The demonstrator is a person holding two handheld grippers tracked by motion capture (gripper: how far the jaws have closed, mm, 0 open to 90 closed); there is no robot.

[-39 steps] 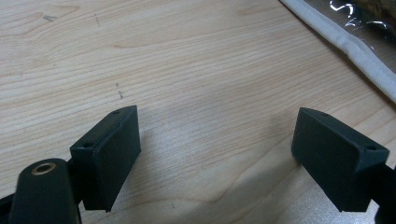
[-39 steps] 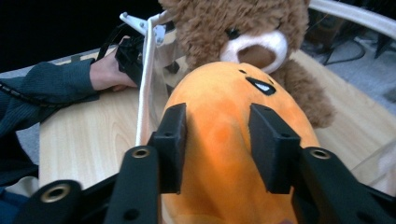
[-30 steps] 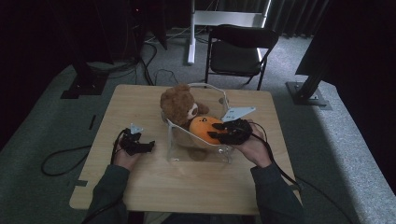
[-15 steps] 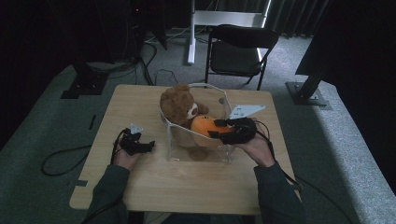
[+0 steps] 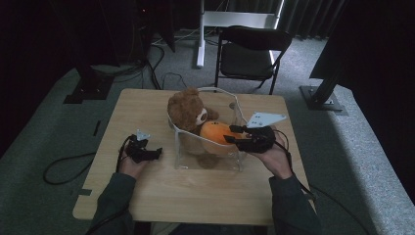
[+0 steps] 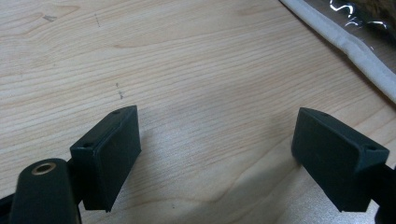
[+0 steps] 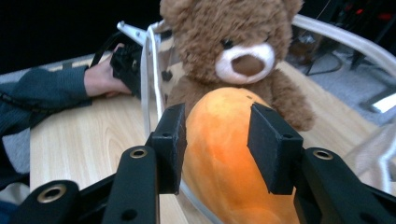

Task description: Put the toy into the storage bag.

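Inside the clear bin point(image 5: 235, 115) at mid-tabletop point(image 5: 147, 191), the orange plush point(image 7: 229, 154) lies lengthwise between the right hand-held gripper point(image 7: 217, 147)'s jaws, which have just been closing on it, while the left hand-held gripper point(image 6: 217, 154) rests open, empty, farther away.

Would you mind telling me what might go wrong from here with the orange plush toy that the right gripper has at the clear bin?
The right gripper has its jaws on either side of the orange plush toy, and they have just been closing. The rounded, soft toy could slip free. The teddy bear leans right behind it, so moving the toy may topple or drag the bear. The clear bin looks light, and the open left gripper rests beside it without steadying it, so the bin may slide.
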